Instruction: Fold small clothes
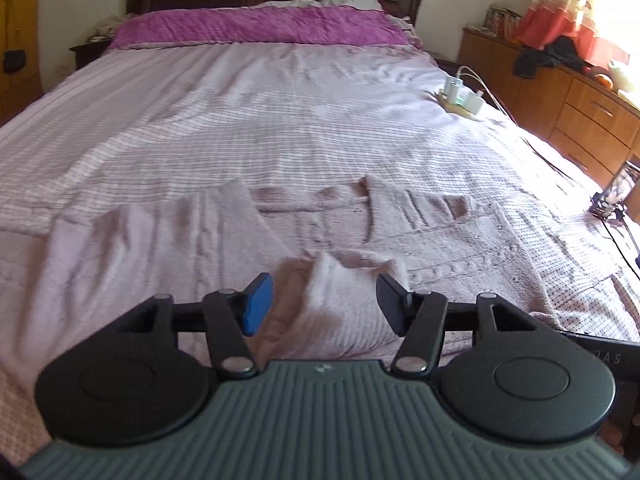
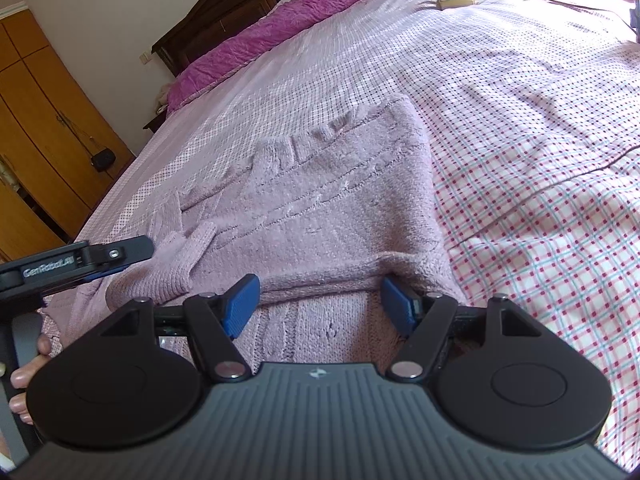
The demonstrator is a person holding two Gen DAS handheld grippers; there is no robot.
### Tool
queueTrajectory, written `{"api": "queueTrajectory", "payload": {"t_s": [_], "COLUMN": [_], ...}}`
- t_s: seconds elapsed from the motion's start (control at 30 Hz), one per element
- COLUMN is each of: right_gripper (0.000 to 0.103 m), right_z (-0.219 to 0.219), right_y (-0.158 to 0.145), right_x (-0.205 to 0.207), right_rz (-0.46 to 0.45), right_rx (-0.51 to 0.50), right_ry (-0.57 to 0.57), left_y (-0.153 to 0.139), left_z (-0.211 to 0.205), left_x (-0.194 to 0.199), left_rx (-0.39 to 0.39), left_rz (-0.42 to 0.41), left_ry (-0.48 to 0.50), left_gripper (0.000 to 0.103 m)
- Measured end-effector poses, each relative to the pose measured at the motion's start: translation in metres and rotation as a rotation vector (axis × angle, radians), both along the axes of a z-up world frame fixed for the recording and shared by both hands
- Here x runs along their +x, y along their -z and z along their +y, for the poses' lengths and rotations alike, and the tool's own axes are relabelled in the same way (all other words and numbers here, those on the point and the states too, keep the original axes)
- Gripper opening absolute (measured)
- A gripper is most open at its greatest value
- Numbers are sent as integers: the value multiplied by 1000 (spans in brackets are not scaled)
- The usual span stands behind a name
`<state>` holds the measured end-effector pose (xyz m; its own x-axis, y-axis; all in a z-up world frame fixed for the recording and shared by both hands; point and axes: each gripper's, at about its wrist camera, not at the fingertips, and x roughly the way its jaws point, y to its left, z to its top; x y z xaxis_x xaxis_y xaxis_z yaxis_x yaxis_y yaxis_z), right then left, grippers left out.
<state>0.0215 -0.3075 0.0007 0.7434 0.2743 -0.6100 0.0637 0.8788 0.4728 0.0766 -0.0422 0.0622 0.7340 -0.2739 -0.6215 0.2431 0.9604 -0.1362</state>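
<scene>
A pale pink knitted sweater (image 1: 168,248) lies spread flat on the bed, one sleeve folded in over its body. It also shows in the right wrist view (image 2: 320,200). My left gripper (image 1: 324,304) is open, with a raised fold of the sweater's near edge between its fingers. My right gripper (image 2: 318,306) is open over the sweater's near edge, and its right finger (image 2: 396,304) is tucked under a fold. The left gripper also shows in the right wrist view (image 2: 132,254) at the left, low over the sweater's sleeve.
The bed has a pink checked cover (image 1: 280,112) and a purple pillow (image 1: 256,26) at the headboard. A power strip with white chargers (image 1: 460,96) lies at the far right of the bed. A wooden dresser (image 1: 560,92) stands to the right. A wardrobe (image 2: 40,140) stands to the left.
</scene>
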Motion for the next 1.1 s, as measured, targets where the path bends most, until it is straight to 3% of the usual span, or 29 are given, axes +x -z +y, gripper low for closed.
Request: {"api": "queueTrajectory", "payload": {"t_s": [0.13, 0.23, 0.27, 0.3, 0.37, 0.57, 0.7, 0.8, 0.87, 0.93, 1.1], "right_gripper": [74, 74, 74, 74, 74, 74, 74, 74, 74, 74, 74], "right_z": [-2, -3, -3, -2, -3, -1, 1, 2, 2, 1, -6], "right_y": [1, 1, 1, 1, 1, 0, 0, 0, 0, -1, -1], "right_x": [-1, -2, -2, -3, -3, -3, -2, 0, 1, 1, -4], "right_rz": [-2, -4, -5, -5, -5, -3, -2, 2, 2, -3, -39], "right_rx": [9, 8, 7, 6, 6, -1, -6, -9, -6, 3, 71], "right_ry": [-1, -2, -2, -2, -2, 0, 0, 2, 8, 16, 55], "left_y": [10, 20, 23, 24, 24, 3, -5, 1, 9, 16, 22], "left_z": [-12, -15, -15, -12, -4, 33, 63, 88, 104, 115, 129], "left_x": [17, 28, 30, 30, 30, 14, 4, -3, -8, -14, -26], "left_rx": [-18, -28, -34, -45, -91, -121, -47, -9, -19, -19, -18], "left_rz": [40, 78, 89, 99, 99, -5, -72, -47, -2, 22, 35], "left_ry": [38, 31, 24, 15, -7, -190, -345, -422, -440, -467, -463], "left_gripper": [59, 53, 32, 18, 12, 12, 14, 15, 21, 20, 21]}}
